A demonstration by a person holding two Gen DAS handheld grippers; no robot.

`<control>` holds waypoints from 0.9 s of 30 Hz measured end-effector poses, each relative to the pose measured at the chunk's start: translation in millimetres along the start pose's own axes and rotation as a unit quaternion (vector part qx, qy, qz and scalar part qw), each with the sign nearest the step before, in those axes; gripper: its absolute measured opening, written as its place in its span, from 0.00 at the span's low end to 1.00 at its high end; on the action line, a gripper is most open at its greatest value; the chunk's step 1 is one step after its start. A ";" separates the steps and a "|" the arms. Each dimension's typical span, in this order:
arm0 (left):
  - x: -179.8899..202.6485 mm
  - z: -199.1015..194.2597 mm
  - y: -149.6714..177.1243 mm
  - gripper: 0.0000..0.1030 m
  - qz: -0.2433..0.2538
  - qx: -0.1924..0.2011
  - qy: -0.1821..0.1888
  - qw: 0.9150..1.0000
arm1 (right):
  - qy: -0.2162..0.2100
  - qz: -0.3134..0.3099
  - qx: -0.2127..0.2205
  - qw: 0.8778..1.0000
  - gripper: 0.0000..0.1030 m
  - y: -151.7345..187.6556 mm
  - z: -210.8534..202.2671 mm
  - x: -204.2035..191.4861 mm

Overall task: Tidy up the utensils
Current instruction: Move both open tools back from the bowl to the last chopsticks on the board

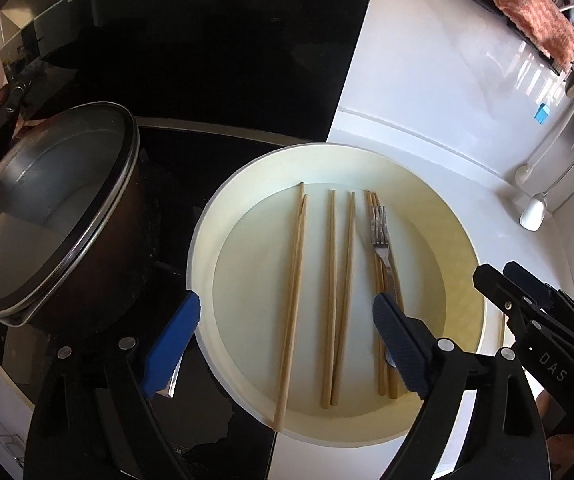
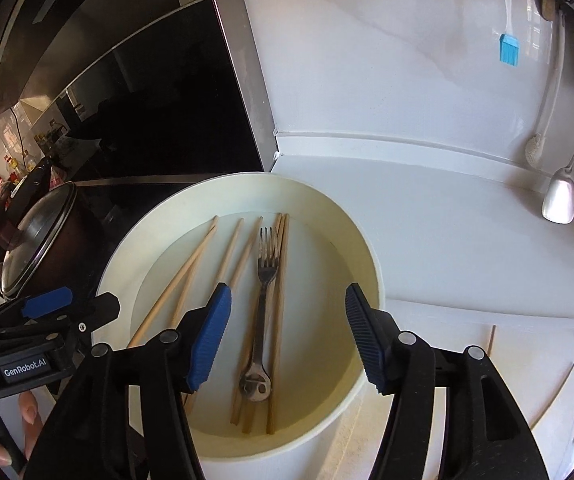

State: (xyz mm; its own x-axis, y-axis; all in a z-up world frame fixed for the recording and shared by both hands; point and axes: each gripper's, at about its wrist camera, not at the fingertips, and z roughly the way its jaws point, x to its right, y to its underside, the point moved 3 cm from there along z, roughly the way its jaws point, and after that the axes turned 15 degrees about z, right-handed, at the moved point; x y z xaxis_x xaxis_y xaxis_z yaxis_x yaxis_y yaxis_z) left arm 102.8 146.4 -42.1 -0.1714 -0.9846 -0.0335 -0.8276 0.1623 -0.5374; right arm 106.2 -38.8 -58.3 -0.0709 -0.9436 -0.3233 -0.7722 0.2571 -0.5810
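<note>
Both grippers hang over the bowl (image 1: 463, 248) w/ jaws wide, nothing held: left gripper (image 1: 287, 340), right gripper (image 2: 287, 336). Fork (image 2: 263, 312) lies in the bowl on chopsticks (image 1: 333, 296). Pot (image 1: 67, 216) sits at 9 o'clock.

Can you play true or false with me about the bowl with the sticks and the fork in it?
1. The fork lies inside the round cream bowl. True.
2. The fork is the only thing in the bowl. False: several wooden chopsticks lie in there too, and the fork rests on a pair of them.
3. The right gripper is squeezing the fork. False: its jaws are apart above the bowl and hold nothing.
4. The left gripper is open too. True.
5. The pot beside the bowl has no lid. False: a glass lid sits on it.
</note>
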 end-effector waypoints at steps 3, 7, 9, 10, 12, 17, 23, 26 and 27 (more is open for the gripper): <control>18.9 -11.3 2.4 0.84 0.007 0.007 -0.012 1.000 | -0.002 0.004 0.009 1.000 0.59 7.2 -22.0 18.7; 49.9 -26.6 10.5 0.87 0.009 0.014 -0.006 1.000 | 0.004 0.014 0.015 1.000 0.62 22.4 -52.9 57.0; 68.0 -34.8 16.1 0.88 0.014 0.018 -0.003 1.000 | 0.012 0.021 0.017 1.000 0.62 32.6 -68.4 81.7; 77.7 -38.2 18.7 0.89 0.017 0.021 -0.001 1.000 | 0.018 0.027 0.018 0.999 0.62 38.3 -76.3 95.3; 99.3 -45.5 25.1 0.91 0.023 0.027 0.004 0.999 | 0.030 0.037 0.018 0.999 0.62 50.3 -89.4 122.4; 158.9 -55.2 40.7 0.92 0.031 0.035 0.020 0.999 | 0.054 0.076 0.017 0.996 0.62 82.3 -115.0 193.1; 210.0 -51.6 61.6 0.93 0.028 0.033 0.021 0.999 | 0.064 0.112 0.002 0.992 0.62 109.2 -114.5 248.3; 225.2 -42.5 68.7 0.93 0.025 0.025 0.026 0.999 | 0.072 0.121 0.006 0.990 0.62 117.6 -109.6 259.8; 229.4 -38.4 69.5 0.93 0.024 0.023 0.028 0.999 | 0.074 0.126 0.008 0.989 0.62 119.7 -107.2 262.6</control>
State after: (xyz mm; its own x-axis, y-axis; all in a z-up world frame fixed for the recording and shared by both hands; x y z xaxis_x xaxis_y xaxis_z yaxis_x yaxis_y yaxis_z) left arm -14.6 -65.7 -54.8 -0.2412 -0.9704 -0.0142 -0.7928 0.2055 -0.5738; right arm -72.6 -278.2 -132.6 -0.3525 -0.8691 -0.3471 -0.7087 0.4901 -0.5074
